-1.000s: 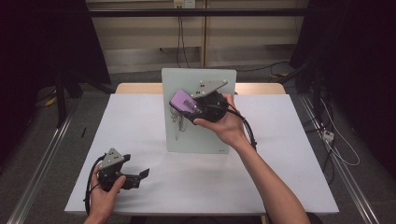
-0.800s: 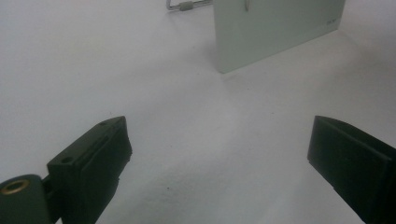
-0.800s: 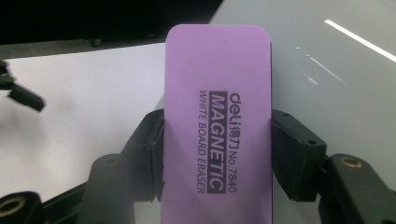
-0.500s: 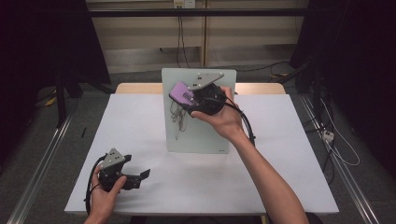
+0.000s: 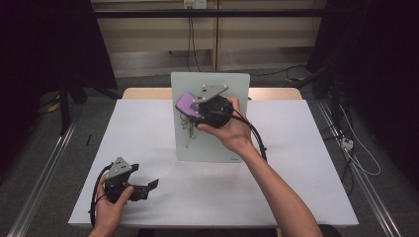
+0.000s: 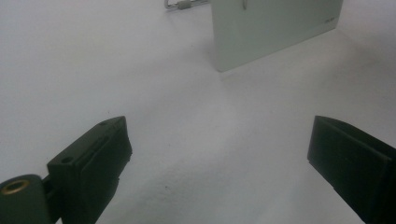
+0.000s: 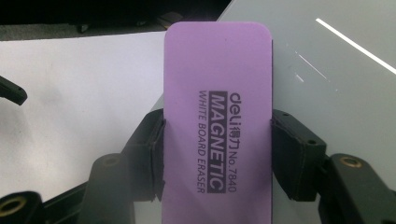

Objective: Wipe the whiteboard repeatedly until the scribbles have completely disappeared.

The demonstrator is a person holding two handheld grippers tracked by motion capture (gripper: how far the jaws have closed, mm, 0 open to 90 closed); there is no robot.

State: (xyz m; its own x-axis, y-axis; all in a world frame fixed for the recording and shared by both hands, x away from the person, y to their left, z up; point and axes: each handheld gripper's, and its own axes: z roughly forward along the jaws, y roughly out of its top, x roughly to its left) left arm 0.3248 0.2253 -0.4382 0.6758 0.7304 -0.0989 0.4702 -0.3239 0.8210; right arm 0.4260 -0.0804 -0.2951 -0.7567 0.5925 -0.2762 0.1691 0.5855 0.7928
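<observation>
the right gripper (image 7: 217,140) pinches a purple rectangular magnetic whiteboard eraser (image 7: 218,116) against the upright pale whiteboard panel (image 5: 217,143); its printed label reads in the right gripper view. the left gripper (image 6: 219,158), jaws spread, rests on the white table (image 5: 148,128).

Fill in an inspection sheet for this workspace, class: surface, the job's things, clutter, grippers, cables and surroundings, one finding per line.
Surface: white table, bare around the board.
Job's things: purple eraser printed "magnetic white board eraser", held against a pale whiteboard standing upright at the table's middle; pen scribbles on the board under the eraser.
Clutter: nothing seen.
Grippers: right gripper shut on the eraser's two long sides; left gripper open, nothing between its jaws, low over the table's near left corner.
Cables: a black cable trails from the right gripper; more lie on the floor at right.
Surroundings: dark curtains either side, pale wall behind, grey floor.
</observation>
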